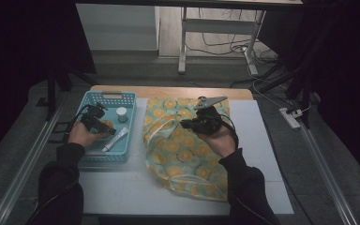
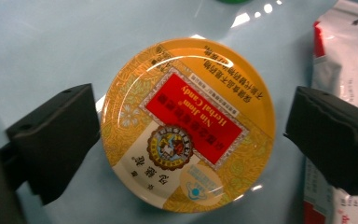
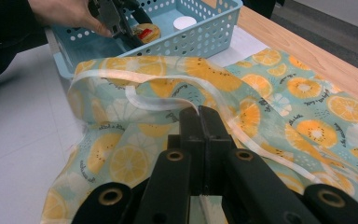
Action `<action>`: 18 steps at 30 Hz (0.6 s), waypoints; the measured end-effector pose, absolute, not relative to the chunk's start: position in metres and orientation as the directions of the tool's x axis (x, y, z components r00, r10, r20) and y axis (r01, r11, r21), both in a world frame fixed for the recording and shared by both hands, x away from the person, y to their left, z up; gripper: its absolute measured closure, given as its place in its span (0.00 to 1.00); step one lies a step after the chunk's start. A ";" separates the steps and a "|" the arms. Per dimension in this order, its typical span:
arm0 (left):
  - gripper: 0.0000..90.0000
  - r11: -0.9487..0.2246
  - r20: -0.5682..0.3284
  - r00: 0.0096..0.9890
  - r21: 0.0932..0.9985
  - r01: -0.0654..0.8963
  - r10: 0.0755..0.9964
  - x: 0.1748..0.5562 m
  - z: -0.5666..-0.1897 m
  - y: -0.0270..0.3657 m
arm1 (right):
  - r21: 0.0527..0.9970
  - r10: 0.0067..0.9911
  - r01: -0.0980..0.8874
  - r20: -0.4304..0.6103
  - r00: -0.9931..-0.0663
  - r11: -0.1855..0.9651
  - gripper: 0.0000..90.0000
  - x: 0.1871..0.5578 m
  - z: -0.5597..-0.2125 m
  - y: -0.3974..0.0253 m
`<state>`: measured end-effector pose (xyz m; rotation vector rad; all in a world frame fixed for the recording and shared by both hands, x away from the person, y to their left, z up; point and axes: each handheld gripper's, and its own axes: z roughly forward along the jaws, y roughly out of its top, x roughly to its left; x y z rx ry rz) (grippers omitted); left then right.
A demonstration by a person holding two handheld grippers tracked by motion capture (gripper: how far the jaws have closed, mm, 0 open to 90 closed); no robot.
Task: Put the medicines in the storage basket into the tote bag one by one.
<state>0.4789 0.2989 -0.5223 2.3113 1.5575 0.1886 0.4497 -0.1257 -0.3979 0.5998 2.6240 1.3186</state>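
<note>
A round yellow candy tin [image 2: 186, 126] with a red label lies flat on the floor of a light blue basket [image 1: 108, 95]. My left gripper [image 2: 193, 116] is open, one jaw on each side of the tin, neither clearly touching it. In the high view the left gripper [image 1: 104, 125] reaches down into the basket. A fabric bag [image 1: 183, 154] with an orange-slice print lies on the white mat. My right gripper [image 3: 199, 112] is shut on the bag's white-trimmed edge [image 3: 168, 105] and holds it raised; in the high view the right gripper [image 1: 187, 124] is over the bag's upper part.
The basket also holds a white-lidded jar [image 1: 121, 114] and a white tube [image 1: 116, 138], which lies just right of the tin [image 2: 349, 56]. A wooden table edge [image 1: 168, 90] runs behind the mat. Bare white mat [image 1: 262, 140] lies right of the bag.
</note>
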 end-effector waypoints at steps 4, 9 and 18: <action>0.21 -0.334 -0.095 0.385 0.342 0.879 0.918 0.478 -0.523 0.300 | 0.795 0.412 0.287 0.051 -0.910 0.535 0.99 0.450 -0.398 -0.126; 0.22 -0.329 -0.097 0.380 0.334 0.883 0.920 0.477 -0.522 0.299 | 0.794 0.413 0.286 0.048 -0.910 0.537 0.99 0.450 -0.398 -0.126; 0.23 -0.290 -0.113 0.355 0.379 0.879 0.928 0.474 -0.514 0.301 | 0.797 0.412 0.279 0.042 -0.910 0.535 0.99 0.450 -0.397 -0.127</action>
